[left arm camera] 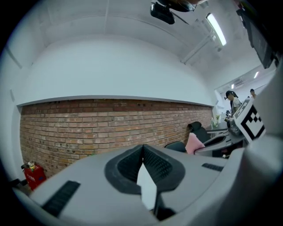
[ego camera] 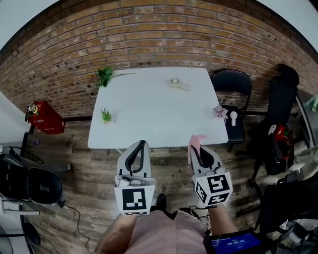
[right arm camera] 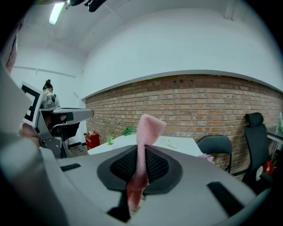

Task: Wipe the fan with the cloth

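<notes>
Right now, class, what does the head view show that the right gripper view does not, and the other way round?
Head view only: the marker cube on the right claw and a lit screen. Right gripper view only: a ceiling light. Both: the cloth gripped in that claw, the table, brick wall and chair.

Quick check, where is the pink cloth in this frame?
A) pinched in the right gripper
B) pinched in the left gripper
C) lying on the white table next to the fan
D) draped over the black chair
A: in the right gripper view the pink cloth stands up from between the shut jaws of the right gripper, while the left gripper is shut on nothing.
</notes>
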`<state>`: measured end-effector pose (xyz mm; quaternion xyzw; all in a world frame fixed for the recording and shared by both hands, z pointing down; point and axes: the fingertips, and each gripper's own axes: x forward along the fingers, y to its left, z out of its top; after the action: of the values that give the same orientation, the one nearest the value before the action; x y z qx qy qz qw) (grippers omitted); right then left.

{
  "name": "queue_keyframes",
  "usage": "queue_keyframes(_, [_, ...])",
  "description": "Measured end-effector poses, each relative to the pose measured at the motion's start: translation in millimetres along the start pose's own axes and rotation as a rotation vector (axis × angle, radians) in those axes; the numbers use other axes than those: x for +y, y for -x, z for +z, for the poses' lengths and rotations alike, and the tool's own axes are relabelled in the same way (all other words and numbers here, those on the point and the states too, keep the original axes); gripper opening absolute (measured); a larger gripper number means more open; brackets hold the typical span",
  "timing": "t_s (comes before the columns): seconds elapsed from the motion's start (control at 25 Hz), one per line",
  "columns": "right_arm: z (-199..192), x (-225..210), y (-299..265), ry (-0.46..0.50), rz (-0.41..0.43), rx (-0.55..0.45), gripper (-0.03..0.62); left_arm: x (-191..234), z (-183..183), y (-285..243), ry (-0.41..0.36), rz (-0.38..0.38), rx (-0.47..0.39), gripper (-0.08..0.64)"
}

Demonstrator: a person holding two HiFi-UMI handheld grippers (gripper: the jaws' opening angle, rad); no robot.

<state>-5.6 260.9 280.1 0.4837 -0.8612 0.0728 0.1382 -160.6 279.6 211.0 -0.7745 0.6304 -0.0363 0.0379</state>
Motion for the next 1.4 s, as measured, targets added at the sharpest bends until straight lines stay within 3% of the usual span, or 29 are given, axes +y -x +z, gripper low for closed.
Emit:
queue_keyframes(0.44, [3.8, -27.2, -24.9, -0.045, -0.082, -0.002, 0.036, -4.8, -26.7, -49.1, 0.032, -0.112, 0.063, 0.012])
queue_keyframes(0.72, [-4.5, -49.2, -44.8, -0.083, -0.104, 0.016, 0.037, -9.5, -40.1, -79.8, 0.021, -0.144, 0.097, 0.012])
queue_keyframes(1.08, [-23.2, -94.1, -93.4, -0.115, -0.084, 0.066, 0.037, -12.1, -60.2, -142.8, -0.001, -0.137, 0.148, 0.011])
queue_keyframes(1.4, [-10.4, -150.4, -158.2, -0.123, -0.014, 0.070, 0.037, -9.7, -64.1, -215.8, -0.031, -0.085, 0.201, 0.012])
